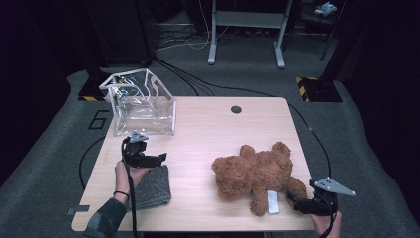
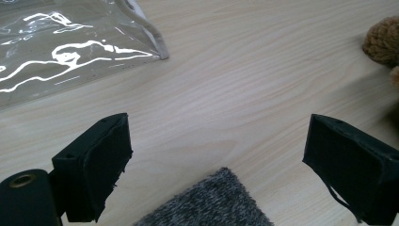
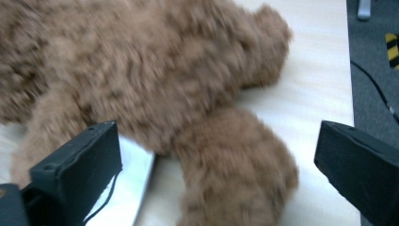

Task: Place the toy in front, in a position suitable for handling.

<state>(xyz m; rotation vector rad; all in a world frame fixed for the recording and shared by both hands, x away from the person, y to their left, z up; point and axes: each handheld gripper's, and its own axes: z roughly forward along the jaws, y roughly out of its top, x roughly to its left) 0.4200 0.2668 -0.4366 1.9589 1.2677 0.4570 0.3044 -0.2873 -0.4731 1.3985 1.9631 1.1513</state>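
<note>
Right gripper lower right, fingers wide beside brown teddy bear, left gripper fingers wide above grey cloth, left of centre

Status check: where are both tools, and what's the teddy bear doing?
Left tool open, over grey cloth. Right tool open, at the teddy bear leg, not gripping. Bear lies flat on table. Clear bag far left, nothing blocking.

Grey carpet, dark surroundings

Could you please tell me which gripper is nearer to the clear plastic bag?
Left. The left gripper hovers just in front of the clear plastic bag; the right gripper is across the table at the teddy bear.
</note>
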